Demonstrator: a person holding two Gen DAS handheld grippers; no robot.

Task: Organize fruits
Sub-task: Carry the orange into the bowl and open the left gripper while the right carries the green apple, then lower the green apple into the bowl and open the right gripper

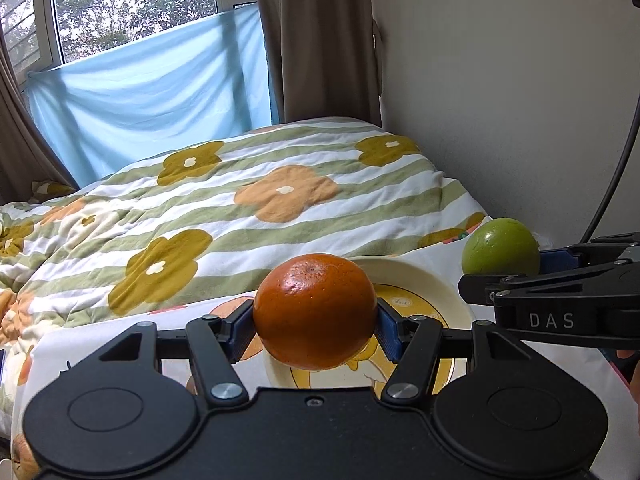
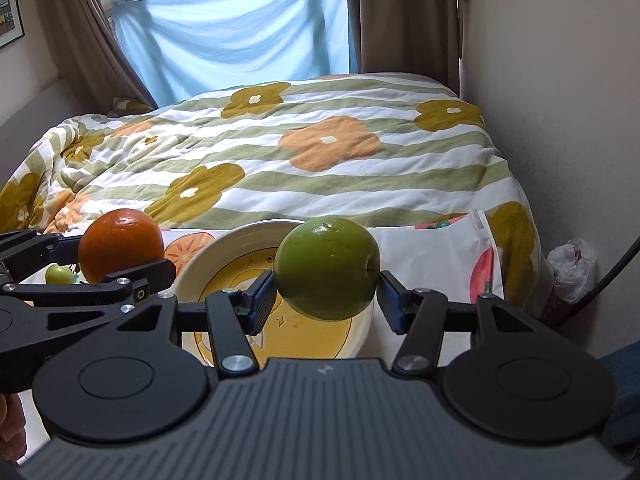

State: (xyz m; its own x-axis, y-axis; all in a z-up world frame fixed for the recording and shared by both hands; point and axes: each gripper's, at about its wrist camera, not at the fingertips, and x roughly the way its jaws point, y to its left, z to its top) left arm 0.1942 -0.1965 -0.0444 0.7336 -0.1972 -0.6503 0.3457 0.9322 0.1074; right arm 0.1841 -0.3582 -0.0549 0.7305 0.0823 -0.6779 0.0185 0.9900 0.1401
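Your left claw (image 1: 316, 330) holds a round orange (image 1: 315, 312) above the cream ceramic plate (image 1: 404, 276). To its right, your right claw (image 2: 326, 294) holds a round green apple (image 2: 327, 268) over the same plate. Behind lies the flowered quilt (image 2: 280, 160).

Orange fruit (image 1: 315, 312), green apple (image 2: 327, 268), cream plate (image 2: 224, 252) (yellow print), green-striped flowered quilt (image 2: 280, 152).

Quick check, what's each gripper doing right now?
Left gripper: shut on the orange, held above the plate.
Right gripper: shut on the green apple, above the same plate.
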